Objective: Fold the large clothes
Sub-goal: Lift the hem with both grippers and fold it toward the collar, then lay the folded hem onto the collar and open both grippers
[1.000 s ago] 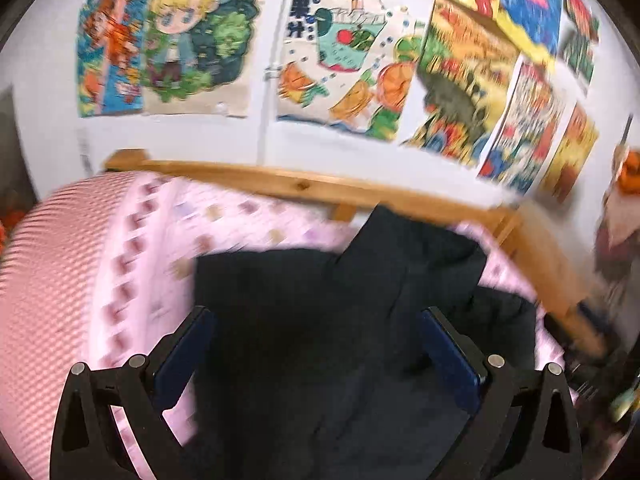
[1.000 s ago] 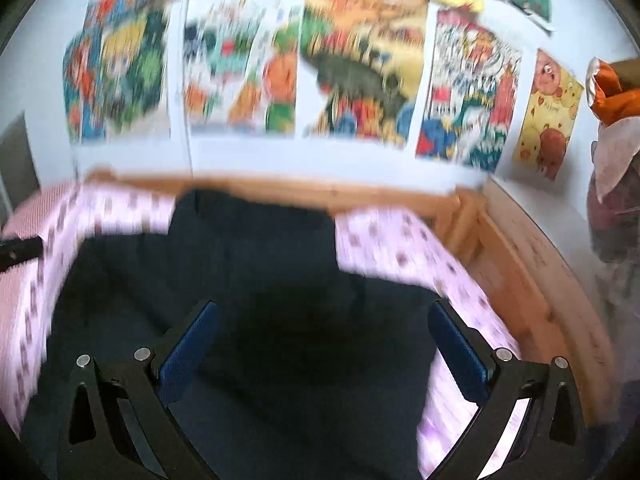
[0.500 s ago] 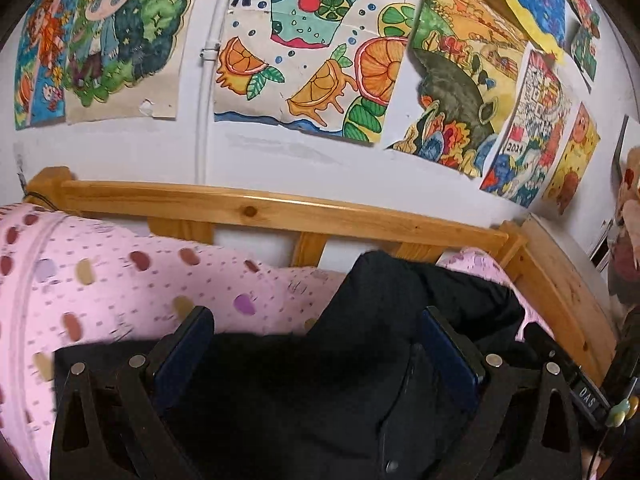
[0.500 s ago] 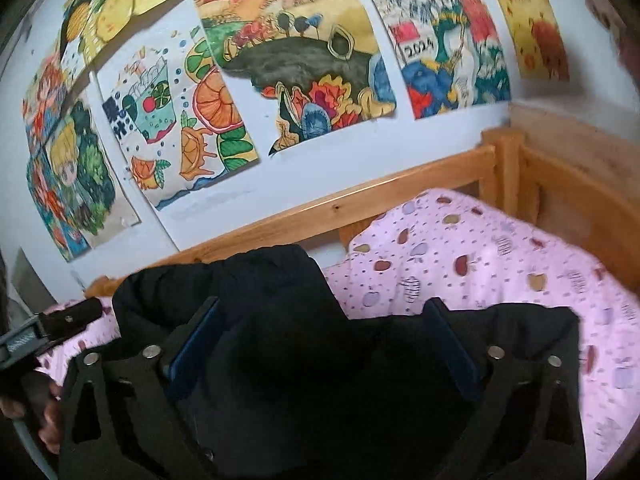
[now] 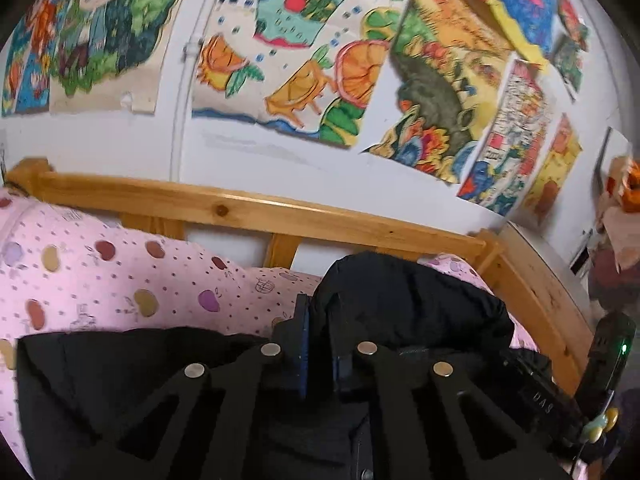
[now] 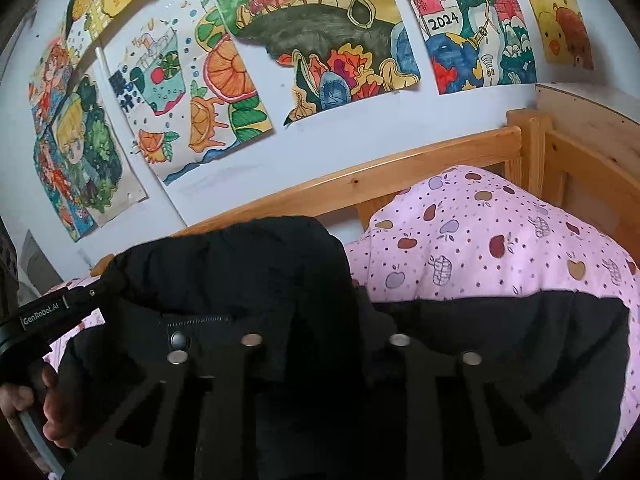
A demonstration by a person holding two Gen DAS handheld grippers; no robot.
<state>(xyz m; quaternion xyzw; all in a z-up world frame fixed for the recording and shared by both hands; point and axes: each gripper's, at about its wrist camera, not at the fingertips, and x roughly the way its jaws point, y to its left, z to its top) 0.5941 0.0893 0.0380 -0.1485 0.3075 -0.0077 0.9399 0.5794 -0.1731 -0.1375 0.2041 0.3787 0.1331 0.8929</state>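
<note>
A large black padded jacket (image 5: 408, 300) lies spread on the pink patterned bedding (image 5: 100, 276). Its hood bulges up near the headboard. My left gripper (image 5: 320, 344) is shut on the jacket fabric by the hood, at the bottom centre of the left wrist view. In the right wrist view the same jacket (image 6: 248, 272) fills the lower half, with a zip and a snap showing. My right gripper (image 6: 324, 336) is shut on a fold of the jacket beside the hood. The left gripper's body (image 6: 48, 316) and the hand holding it show at the left edge.
A wooden headboard rail (image 5: 256, 208) runs behind the bedding, with a wooden side rail (image 5: 536, 292) on the right. Colourful drawings (image 5: 288, 60) cover the white wall. The pink quilt (image 6: 500, 240) bulges at the right.
Both grippers were open over the jacket. Both have now closed on the jacket fabric near the hood.
</note>
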